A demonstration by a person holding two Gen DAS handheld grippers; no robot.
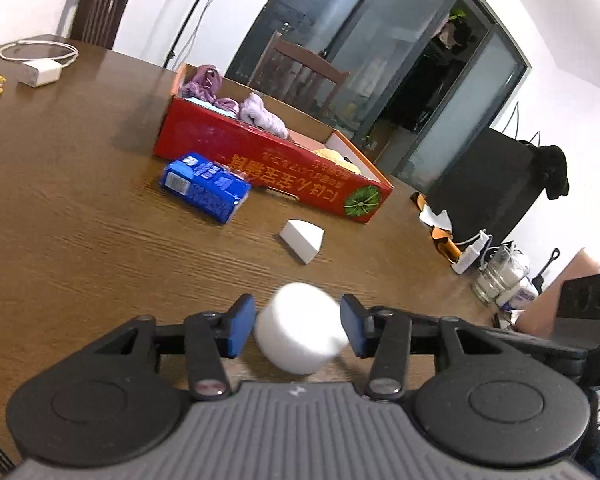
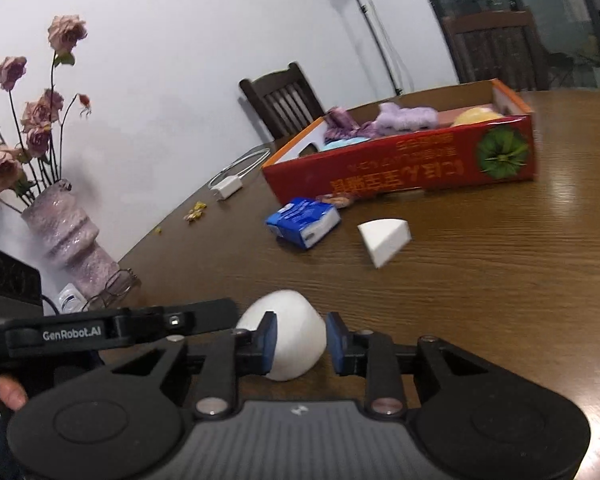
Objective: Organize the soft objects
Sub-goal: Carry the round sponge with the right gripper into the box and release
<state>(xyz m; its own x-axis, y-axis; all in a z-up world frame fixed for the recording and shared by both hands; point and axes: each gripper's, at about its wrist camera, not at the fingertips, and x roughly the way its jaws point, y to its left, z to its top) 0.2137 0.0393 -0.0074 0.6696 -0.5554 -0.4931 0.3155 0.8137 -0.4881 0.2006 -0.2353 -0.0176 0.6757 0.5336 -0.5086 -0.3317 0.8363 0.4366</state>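
Sponge between both grippers' pads, round face tilted up-right

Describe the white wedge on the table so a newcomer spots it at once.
Find the long red box on the wooden table. In front of it, right of the blue pack, lies the white wedge: flat-sided and pointed, unlike the round white piece between the fingers.

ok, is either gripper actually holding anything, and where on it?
Probably: the left gripper pads sit against opposite curved sides of the white foam puck, but blur hides contact. The right gripper brackets white foam too, with a gap at one pad.
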